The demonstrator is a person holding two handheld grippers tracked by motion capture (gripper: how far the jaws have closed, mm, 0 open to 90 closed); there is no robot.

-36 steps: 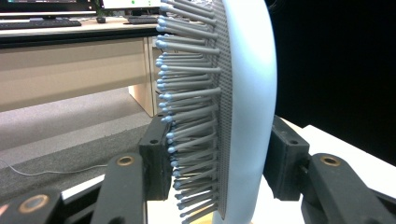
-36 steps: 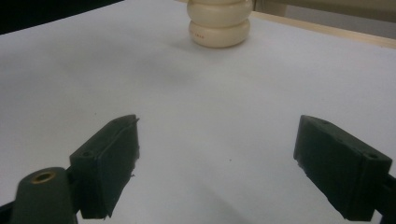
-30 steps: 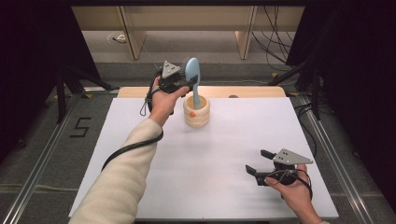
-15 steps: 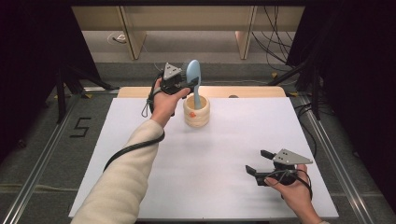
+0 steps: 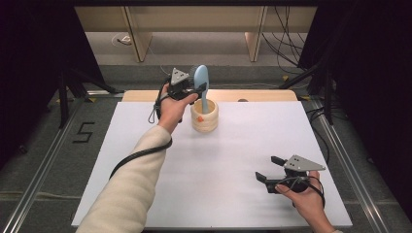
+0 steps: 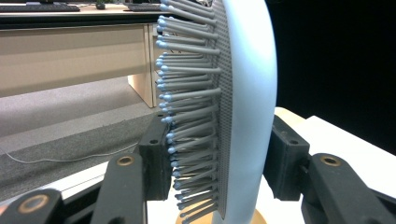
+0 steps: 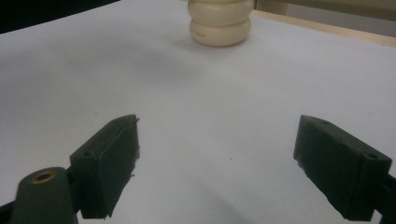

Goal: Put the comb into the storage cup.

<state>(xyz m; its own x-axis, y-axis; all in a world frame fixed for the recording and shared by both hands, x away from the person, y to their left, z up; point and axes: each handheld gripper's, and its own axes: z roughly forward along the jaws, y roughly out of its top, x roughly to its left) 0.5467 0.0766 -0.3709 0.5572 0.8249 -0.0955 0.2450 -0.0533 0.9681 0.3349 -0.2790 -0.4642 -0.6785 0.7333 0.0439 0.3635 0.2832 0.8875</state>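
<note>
White sheeting covers the table (image 5: 145,145), with grey floor, a floor marking "5" at the left of the high view and wooden furniture legs beyond the far edge.

Upper left of centre: the left gripper (image 5: 190,89) is closed on a pale blue hairbrush (image 5: 201,80). In the left gripper view its jaws clamp the brush head (image 6: 243,102) from both sides, one pad against the bristles (image 6: 187,107), the other against the smooth back.

Centre, just right of that hand: a cream ribbed holder (image 5: 204,119) stands upright near the far edge of the table. The brush handle runs down into its mouth.

Orientation: the brush's long axis is close to vertical, head up, handle down, leaning slightly toward the upper left of the high view. Bristles face left in the left gripper view.

Lower right: the right gripper (image 5: 272,170) sits low over the sheet, well apart from the holder, jaws spread wide with nothing between them; the right gripper view shows bare sheet between its pads and the holder (image 7: 220,21) far ahead.

Assessment: the brush is gripped and stands in the holder. Whether it is being set in or drawn out cannot be determined. Either release or a lift remains.
</note>
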